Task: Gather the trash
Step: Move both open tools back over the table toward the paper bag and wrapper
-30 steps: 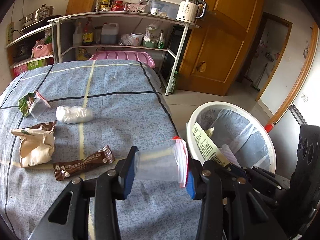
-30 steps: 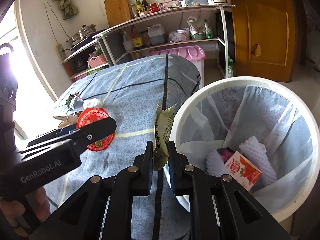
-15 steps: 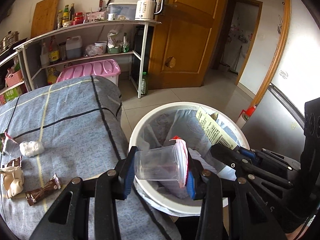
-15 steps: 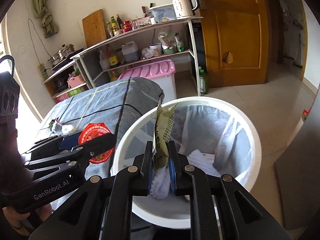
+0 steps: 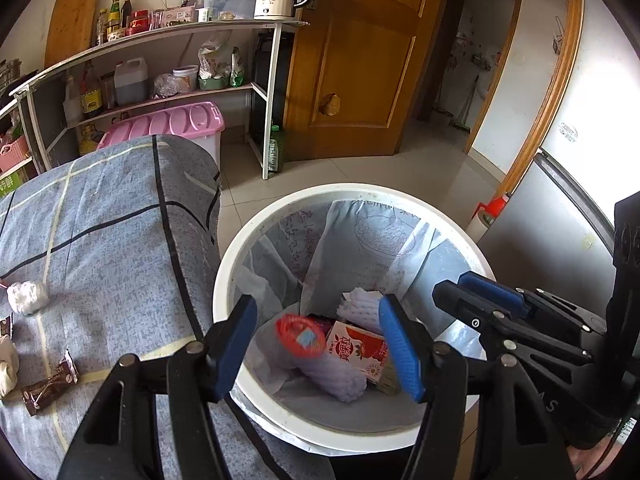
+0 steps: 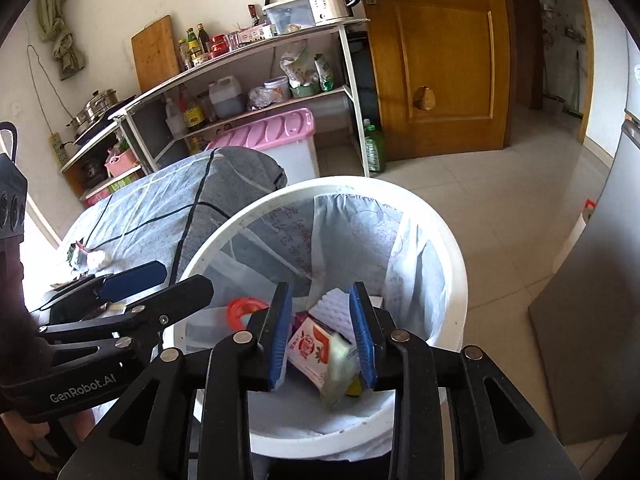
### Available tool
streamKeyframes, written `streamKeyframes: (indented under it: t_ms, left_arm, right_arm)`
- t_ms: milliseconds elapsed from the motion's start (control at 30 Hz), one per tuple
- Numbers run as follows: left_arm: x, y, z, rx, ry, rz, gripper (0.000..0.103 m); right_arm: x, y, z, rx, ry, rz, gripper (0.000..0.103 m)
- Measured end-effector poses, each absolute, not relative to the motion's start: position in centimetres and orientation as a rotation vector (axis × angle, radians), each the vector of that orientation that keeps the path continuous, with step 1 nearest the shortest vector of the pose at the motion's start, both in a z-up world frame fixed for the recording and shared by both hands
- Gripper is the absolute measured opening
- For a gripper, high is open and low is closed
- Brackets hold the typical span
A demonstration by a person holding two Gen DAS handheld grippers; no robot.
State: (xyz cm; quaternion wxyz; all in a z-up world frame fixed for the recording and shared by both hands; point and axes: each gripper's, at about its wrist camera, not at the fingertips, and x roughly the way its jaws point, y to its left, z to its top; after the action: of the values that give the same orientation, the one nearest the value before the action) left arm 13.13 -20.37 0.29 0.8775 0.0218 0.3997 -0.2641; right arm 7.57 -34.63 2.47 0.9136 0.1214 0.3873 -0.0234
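Note:
Both grippers hang open and empty over the white trash bin (image 5: pixel 224 276) (image 6: pixel 452 264). My left gripper (image 5: pixel 318 352) has just dropped the clear plastic cup with the red lid (image 5: pixel 302 334), which lies inside the bin; the cup also shows in the right wrist view (image 6: pixel 244 312). My right gripper (image 6: pixel 322 338) has dropped the greenish wrapper (image 6: pixel 340 372), which is blurred inside the bin beside a red juice carton (image 6: pixel 310 350) (image 5: pixel 356 350) and white foam netting (image 5: pixel 360 308). On the table lie a brown wrapper (image 5: pixel 50 384) and a white wad (image 5: pixel 28 298).
The grey checked tablecloth table (image 5: pixel 100 240) stands left of the bin. Behind are a shelf unit (image 5: pixel 160 96) with bottles and a kettle, a pink storage box (image 5: pixel 168 124), a wooden door (image 5: pixel 352 60) and a grey appliance (image 5: pixel 560 248) at the right.
Both grippers moved from the table to above the bin and opened. The cup left my left gripper and the wrapper left my right one; both now lie in the bin.

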Motion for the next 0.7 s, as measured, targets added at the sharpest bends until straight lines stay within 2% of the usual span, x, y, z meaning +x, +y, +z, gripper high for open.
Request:
streamKeyframes:
  t_ms: [700]
  left_arm:
    - [10.5,-9.9,2.5,-0.021,0.755,-0.407,0.066]
  right_arm:
    - [7.7,-27.0,4.3,0.25,0.739,0.091,0.034]
